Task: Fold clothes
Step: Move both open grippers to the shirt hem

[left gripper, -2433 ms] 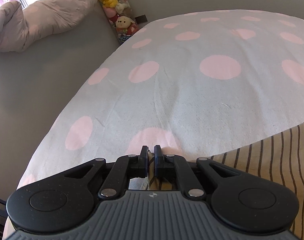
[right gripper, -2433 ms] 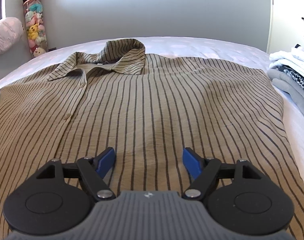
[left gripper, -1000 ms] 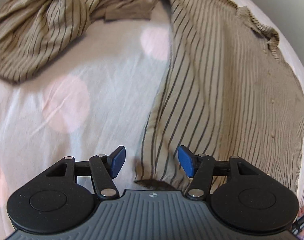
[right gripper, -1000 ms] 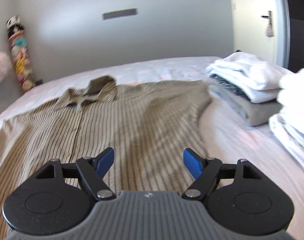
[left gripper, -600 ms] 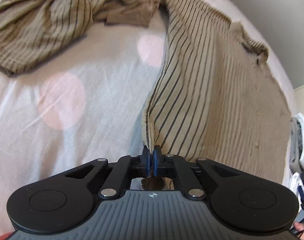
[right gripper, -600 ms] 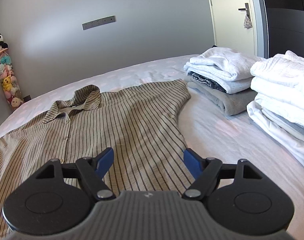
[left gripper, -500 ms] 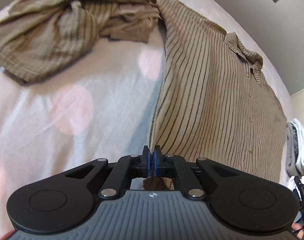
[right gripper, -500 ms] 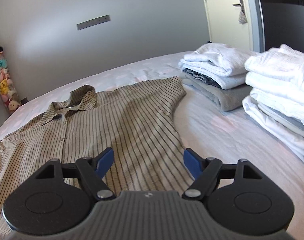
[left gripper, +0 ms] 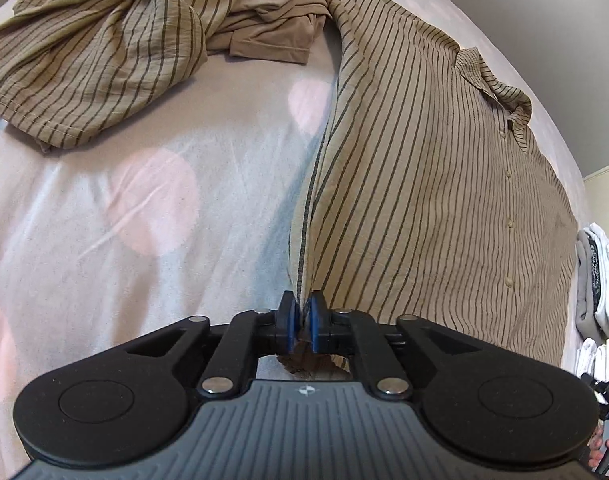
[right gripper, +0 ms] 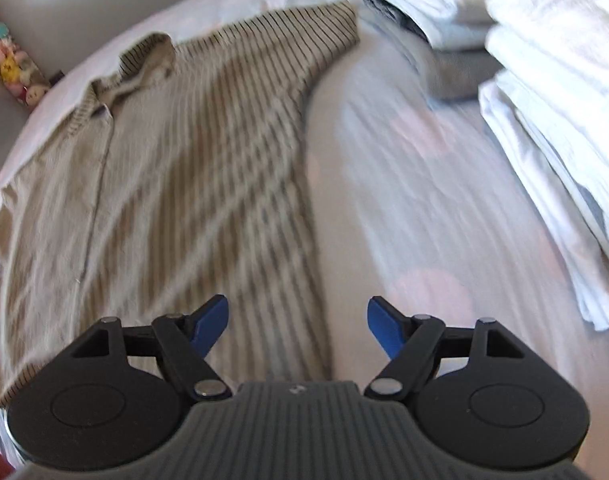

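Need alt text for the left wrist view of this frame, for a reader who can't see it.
The left gripper is shut on the side edge of a tan striped shirt spread buttoned-side up on a pink-dotted bedsheet. One sleeve lies bunched at upper left; folded laundry sits at far right.

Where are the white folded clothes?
In the right wrist view, the white folded clothes are stacked on the bed's right side, beside the striped shirt.

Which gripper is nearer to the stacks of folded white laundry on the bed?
Right. The right gripper hangs open over the striped shirt's side edge, with the folded white laundry just beyond it. The left gripper pinches the shirt's opposite edge, across the garment.
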`<state>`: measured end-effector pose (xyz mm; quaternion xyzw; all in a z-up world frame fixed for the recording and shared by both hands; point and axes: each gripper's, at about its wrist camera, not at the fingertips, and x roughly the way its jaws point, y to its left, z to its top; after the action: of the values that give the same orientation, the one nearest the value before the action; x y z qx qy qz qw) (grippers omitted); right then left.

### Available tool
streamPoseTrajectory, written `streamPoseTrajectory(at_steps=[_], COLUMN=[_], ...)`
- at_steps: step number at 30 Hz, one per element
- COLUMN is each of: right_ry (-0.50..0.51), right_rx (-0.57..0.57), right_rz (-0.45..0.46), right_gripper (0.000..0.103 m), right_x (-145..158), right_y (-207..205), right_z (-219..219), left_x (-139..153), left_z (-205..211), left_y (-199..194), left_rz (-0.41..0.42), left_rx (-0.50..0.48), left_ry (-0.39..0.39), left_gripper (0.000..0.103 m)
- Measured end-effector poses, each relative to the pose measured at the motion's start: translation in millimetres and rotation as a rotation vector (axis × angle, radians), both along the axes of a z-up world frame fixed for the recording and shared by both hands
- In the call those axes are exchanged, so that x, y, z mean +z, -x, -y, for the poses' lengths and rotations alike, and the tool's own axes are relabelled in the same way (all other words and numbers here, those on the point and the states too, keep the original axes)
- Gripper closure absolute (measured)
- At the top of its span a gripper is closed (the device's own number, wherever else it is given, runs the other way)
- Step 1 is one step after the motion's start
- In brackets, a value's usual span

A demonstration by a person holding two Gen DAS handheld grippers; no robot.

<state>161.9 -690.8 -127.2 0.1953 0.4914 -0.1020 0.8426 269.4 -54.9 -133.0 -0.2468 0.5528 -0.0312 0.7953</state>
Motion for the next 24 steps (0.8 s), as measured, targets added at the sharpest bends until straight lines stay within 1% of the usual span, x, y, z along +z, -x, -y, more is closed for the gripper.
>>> streamPoseTrajectory(at_steps=[1,4,5,7,9,10,12,16,17,19,21,24], right_ry=[-0.005,-0.035,-0.035,-0.019,-0.002,0.001,0.007,0.005,0.005,0.006,0.028,0.074], right_rx=[-0.001,0.002,0.010,0.050,0.105,0.128,0.167,0.240,0.258,0.294,0.327,0.349], right_rz=[-0.010,-0.035,-0.038,-0.041,-0.054,-0.063,-0.076,-0.105,-0.113,-0.127,-0.136,-0.150], right_gripper=[0.026,0.034,0.035,0.035,0.035,0.035,0.035,0.036,0.037,0.038,0.038,0.038], right_x=[-4.1,-15.2,-16.5,-15.8,-15.0,-15.4,-17.7,-28.1,-30.2,-34.1,-35.3,-37.4], right_y=[3.4,14.1,18.9,28.8,37.5,41.3,46.9,45.6,43.0,37.6,31.8,26.8], right_z=[5.3,18.3,20.1,21.1,18.4,15.8,9.8,-2.6,-6.4,-13.8,-20.8,-26.4], left_x=[-0.8,-3.2,-3.1,1.7,7.2,11.8,22.1,37.5,41.2,48.7,44.1,29.8], left_z=[-0.3,-1.6,-2.3,-5.9,-9.8,-8.1,-2.5,12.6,16.5,24.1,30.9,38.5], left_y=[-0.3,-1.4,-1.3,0.0,1.4,1.2,0.1,-2.0,-2.6,-3.6,-2.3,-1.3], left_rz=[-0.003,-0.015,-0.016,0.001,0.021,0.026,0.033,0.046,0.049,0.055,0.032,-0.019], left_rx=[0.002,0.006,0.008,0.005,0.000,-0.024,-0.085,-0.311,-0.370,-0.486,-0.614,-0.757], left_ry=[0.003,0.010,0.011,0.044,0.080,0.055,-0.024,-0.196,-0.239,-0.326,-0.376,-0.444], left_gripper=[0.087,0.086,0.086,0.082,0.065,0.062,0.061,0.060,0.059,0.053,0.051,0.050])
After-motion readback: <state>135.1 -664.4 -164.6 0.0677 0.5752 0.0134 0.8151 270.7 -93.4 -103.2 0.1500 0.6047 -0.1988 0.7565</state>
